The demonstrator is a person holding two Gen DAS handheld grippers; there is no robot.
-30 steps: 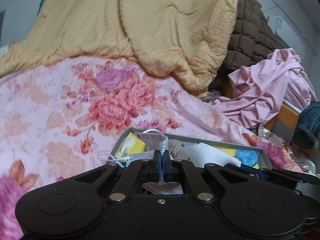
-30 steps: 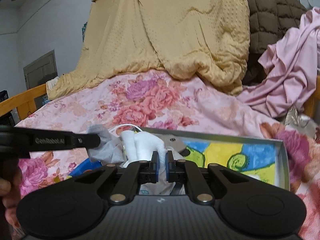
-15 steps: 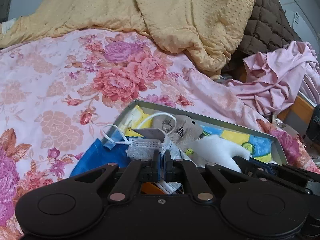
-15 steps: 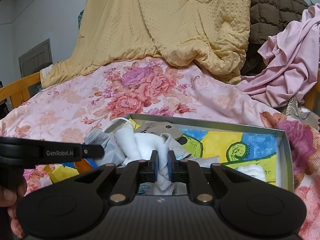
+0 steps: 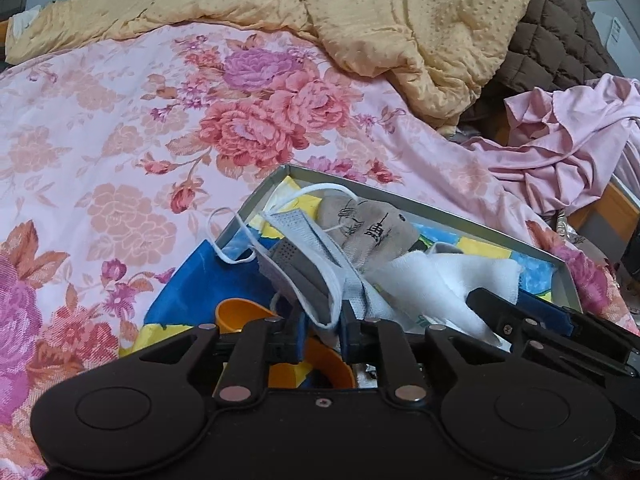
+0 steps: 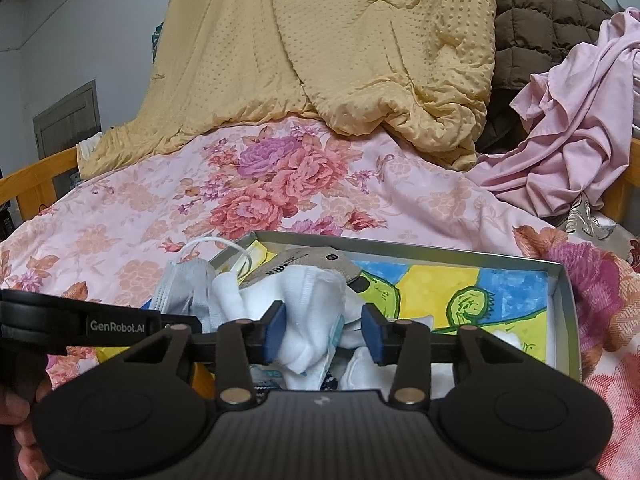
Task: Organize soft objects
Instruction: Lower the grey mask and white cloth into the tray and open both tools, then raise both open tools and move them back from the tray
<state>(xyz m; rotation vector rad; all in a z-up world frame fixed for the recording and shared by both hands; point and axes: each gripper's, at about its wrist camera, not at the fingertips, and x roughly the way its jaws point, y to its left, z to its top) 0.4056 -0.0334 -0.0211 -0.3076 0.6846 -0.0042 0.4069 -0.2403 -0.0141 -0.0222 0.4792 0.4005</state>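
On the flowered bed, under a yellow quilt at 12 o'clock, a tin tray holds white cloth; right claw has just spread apart around it; left claw has just parted slightly, face mask loose between

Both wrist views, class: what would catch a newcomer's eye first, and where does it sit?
First, the shallow box with its bright yellow, blue and green lining, lying on the rose-printed pink bedspread. Its left end holds a heap of a grey face mask, a beige sock and white cloth. Behind rises a big yellow dotted quilt.
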